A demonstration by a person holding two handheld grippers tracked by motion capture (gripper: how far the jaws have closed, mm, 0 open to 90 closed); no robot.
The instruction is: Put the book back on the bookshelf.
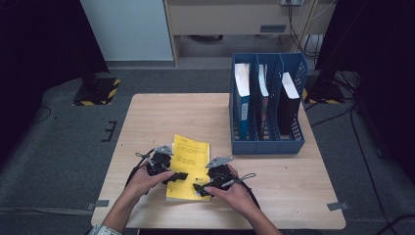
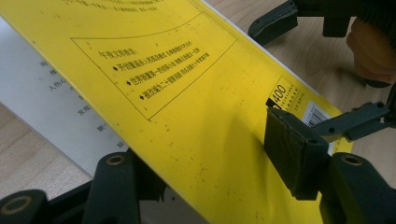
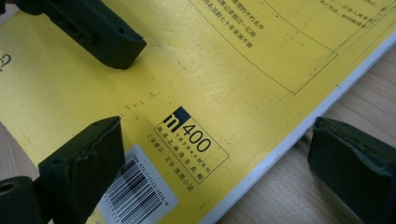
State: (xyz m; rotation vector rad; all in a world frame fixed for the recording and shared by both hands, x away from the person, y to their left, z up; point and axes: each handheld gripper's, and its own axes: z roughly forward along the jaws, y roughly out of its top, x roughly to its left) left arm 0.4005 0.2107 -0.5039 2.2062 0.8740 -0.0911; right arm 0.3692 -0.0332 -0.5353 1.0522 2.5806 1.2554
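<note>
A yellow book (image 1: 190,155) with black print lies near the table's front edge. My left gripper (image 1: 177,176) reaches in from the book's left side. In the left gripper view its yellow cover (image 2: 187,93) is lifted off a white printed page (image 2: 46,102) and runs between the jaws of my left gripper (image 2: 205,154), one jaw under it and one pad above; the gap is wide, so it is open. My right gripper (image 1: 199,189) stands open at the book's near right corner. My right gripper (image 3: 215,154) straddles the book's edge beside the barcode (image 3: 137,193), one pad over the cover, one over the wood.
A blue three-slot file holder (image 1: 266,145) with upright books stands at the back right of the wooden table (image 1: 161,115). Both of the person's hands come in from the front edge. Dark floor, stands and cables surround the table.
</note>
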